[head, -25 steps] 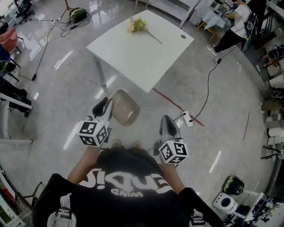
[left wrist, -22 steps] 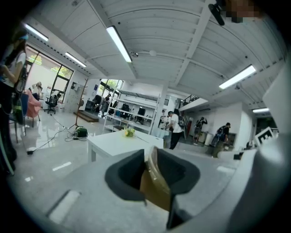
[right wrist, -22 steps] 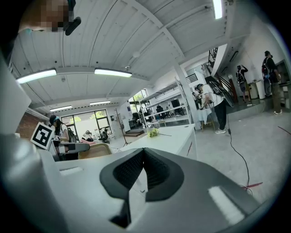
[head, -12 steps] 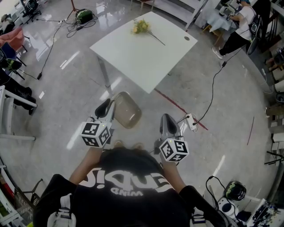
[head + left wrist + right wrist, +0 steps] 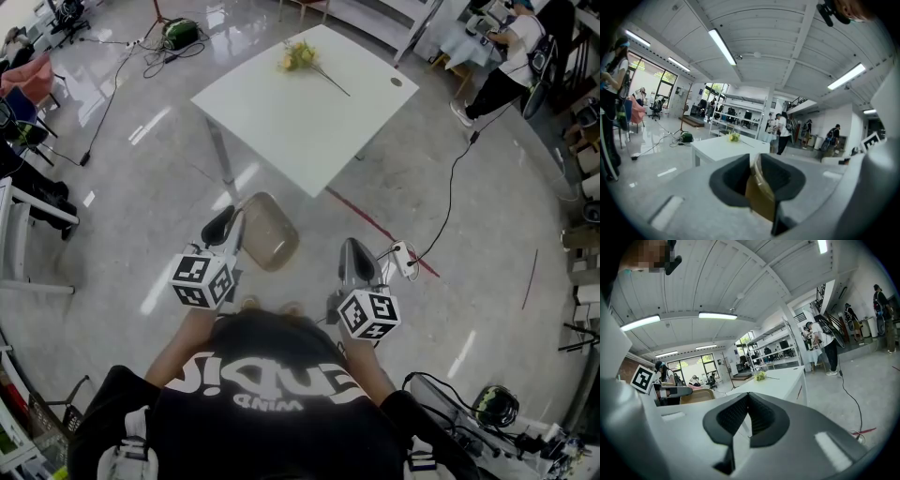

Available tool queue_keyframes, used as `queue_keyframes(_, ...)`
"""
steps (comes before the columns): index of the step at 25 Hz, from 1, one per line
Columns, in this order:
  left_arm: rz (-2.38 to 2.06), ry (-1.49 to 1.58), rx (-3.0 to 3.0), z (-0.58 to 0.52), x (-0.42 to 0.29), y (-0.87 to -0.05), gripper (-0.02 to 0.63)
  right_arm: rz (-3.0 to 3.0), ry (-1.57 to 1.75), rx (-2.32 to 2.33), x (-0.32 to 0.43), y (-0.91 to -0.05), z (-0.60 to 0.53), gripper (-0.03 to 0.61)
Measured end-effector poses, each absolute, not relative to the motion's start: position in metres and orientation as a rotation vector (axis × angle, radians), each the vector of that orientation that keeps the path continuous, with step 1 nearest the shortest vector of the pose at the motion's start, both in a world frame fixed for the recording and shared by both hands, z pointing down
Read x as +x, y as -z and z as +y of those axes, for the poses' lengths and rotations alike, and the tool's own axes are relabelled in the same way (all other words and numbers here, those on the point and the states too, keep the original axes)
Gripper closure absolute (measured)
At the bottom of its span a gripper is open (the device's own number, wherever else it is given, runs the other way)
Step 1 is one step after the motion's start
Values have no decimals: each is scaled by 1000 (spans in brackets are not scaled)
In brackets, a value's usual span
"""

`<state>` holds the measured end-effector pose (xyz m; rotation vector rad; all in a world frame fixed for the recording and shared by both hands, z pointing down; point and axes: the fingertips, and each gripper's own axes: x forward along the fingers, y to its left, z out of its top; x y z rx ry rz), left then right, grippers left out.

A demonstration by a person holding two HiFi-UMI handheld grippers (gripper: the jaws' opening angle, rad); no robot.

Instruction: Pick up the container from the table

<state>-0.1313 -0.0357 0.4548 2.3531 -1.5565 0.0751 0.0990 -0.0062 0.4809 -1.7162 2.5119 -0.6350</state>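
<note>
- left gripper (image 5: 753, 161): jaws nipped down on the thin wall of the container (image 5: 269, 232). The rim edge stands up between the two dark pads, and both pads press on it.
- container: a translucent brownish tub, off the table (image 5: 309, 108) and held in the air over the floor. It is just ahead of the left gripper and spreads to that gripper's right.
- key relation: the tub hangs straight out from the left jaw tips, on the near side of the table's closest corner and not touching it.
- long axis: looks to run roughly along the line the left gripper points, but the tub is close to square from above, so this is not firm.
- right gripper (image 5: 746, 401): pads pressed together with nothing between them. It sits beside the tub on the tub's right, apart from it and level with the left.
- nearer hand: the left, which already has the grip. Judgement: the pick-up looks done, and what remains is keeping the pinch on a thin, slippery wall.
- flowers (image 5: 293, 54): a yellow bunch at the table's far edge, well ahead of both grippers.
- writing: none seen on the tub.
- marker cube (image 5: 200, 281): each gripper carries one, with black-and-white squares and no text.
- shirt: large white print on the person's black shirt is upside down from the head view, so no sure reading.
</note>
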Motion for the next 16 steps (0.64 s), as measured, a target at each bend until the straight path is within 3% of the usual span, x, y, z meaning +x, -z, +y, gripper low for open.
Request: queue_keyframes(16, -1568, -79, 2341, -39, -131, -456, 565, 2516, 643, -1702, 99, -482, -10, 578)
